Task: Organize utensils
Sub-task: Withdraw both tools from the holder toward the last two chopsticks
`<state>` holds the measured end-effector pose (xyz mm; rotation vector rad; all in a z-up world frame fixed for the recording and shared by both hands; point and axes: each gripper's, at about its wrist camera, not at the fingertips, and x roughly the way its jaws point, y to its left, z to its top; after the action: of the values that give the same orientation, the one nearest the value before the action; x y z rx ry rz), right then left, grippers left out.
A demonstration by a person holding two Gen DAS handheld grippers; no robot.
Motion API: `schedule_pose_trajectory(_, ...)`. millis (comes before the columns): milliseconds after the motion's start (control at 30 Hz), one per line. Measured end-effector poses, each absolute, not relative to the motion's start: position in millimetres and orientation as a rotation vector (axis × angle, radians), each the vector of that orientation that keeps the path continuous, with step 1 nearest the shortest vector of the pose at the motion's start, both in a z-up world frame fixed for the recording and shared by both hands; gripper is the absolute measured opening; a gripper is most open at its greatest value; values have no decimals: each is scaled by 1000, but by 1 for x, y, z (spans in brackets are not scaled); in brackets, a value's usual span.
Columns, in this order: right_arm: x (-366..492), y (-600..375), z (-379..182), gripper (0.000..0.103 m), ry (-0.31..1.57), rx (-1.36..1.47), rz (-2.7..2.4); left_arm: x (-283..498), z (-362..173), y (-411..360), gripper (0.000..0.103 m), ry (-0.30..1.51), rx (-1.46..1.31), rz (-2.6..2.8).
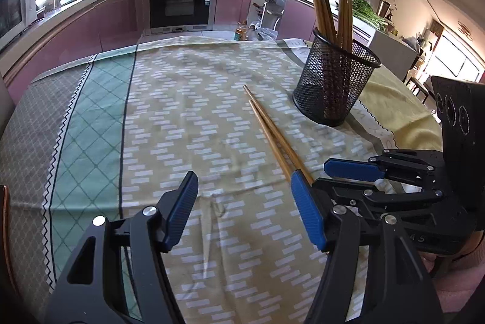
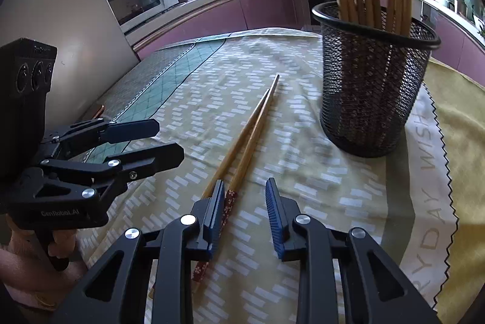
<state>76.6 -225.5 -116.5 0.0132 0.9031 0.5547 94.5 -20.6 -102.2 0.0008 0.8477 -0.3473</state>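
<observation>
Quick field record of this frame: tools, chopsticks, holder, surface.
left tool: open, empty, low over the cloth
right tool: open; one loose chopstick's patterned end lies between its fingers, no grip visible
loose chopsticks: two, flat on the cloth, side by side
holder: black mesh, upright, several chopsticks standing inside
cloth: patterned, covers the table

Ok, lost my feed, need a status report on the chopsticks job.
Left gripper open, empty. Right gripper open, straddling one of two loose chopsticks, pads not gripping. Mesh holder upright, part full. Nothing in the way.
</observation>
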Motion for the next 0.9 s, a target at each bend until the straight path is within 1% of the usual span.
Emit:
schedule_pose_trajectory(300, 81, -247, -116, 24, 924, 70, 534, 103, -111, -50, 60, 879, 80, -399)
schedule_pose_trajectory(367, 83, -247, -116, 24, 926, 77, 533, 106, -114, -57, 57, 890, 95, -406)
schedule_pose_trajectory(500, 86, -248, -116, 24, 928, 64, 531, 112, -121, -62, 48, 910, 110, -403)
schedule_pose_trajectory(567, 88, -245, -116, 24, 928, 55, 533, 113, -121, -63, 47, 905, 118, -394)
schedule_pose_trajectory(733, 99, -231, -116, 24, 924, 23, 532, 114, -121, -57, 36, 910, 106, -388)
schedule_pose_trajectory(900, 115, -216, -116, 24, 918, -12, 537, 118, -121, -52, 35, 922, 87, -395)
